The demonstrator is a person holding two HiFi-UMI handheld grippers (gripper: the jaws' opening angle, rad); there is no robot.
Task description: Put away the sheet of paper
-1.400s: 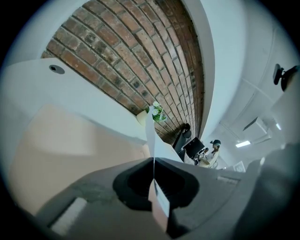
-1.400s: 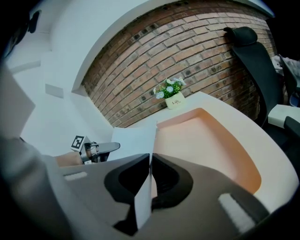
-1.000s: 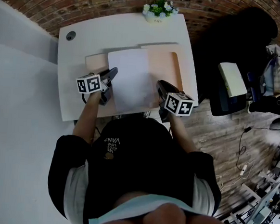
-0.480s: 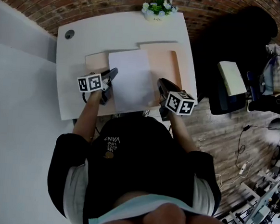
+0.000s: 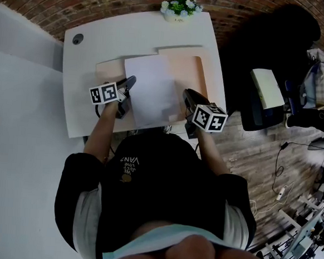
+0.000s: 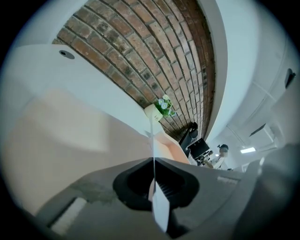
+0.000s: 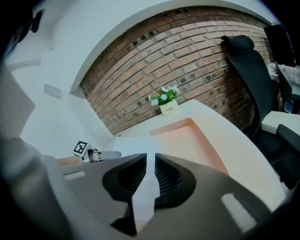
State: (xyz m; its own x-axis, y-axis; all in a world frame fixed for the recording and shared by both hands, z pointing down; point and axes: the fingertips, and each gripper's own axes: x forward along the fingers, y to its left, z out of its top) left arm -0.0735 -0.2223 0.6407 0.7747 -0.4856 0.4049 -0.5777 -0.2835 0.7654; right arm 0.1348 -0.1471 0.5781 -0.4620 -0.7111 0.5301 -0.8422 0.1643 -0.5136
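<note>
A white sheet of paper (image 5: 151,89) lies over an open peach folder (image 5: 197,73) on the white desk (image 5: 130,37). My left gripper (image 5: 131,83) is at the sheet's left edge and shut on it. In the left gripper view the paper (image 6: 153,140) runs edge-on between the closed jaws of the left gripper (image 6: 153,187). My right gripper (image 5: 185,93) is at the sheet's right edge. In its own view the right gripper (image 7: 150,173) has its jaws a narrow gap apart, and the white sheet (image 7: 138,143) shows beyond them, not pinched. The folder (image 7: 187,138) spreads behind.
A small potted plant (image 5: 179,4) stands at the desk's far edge against the brick wall. A cable hole (image 5: 77,38) is at the far left corner. A black office chair (image 5: 269,45) and cluttered floor are to the right of the desk.
Almost nothing differs. The head view has shifted slightly, and both grippers stay at the sheet's two side edges.
</note>
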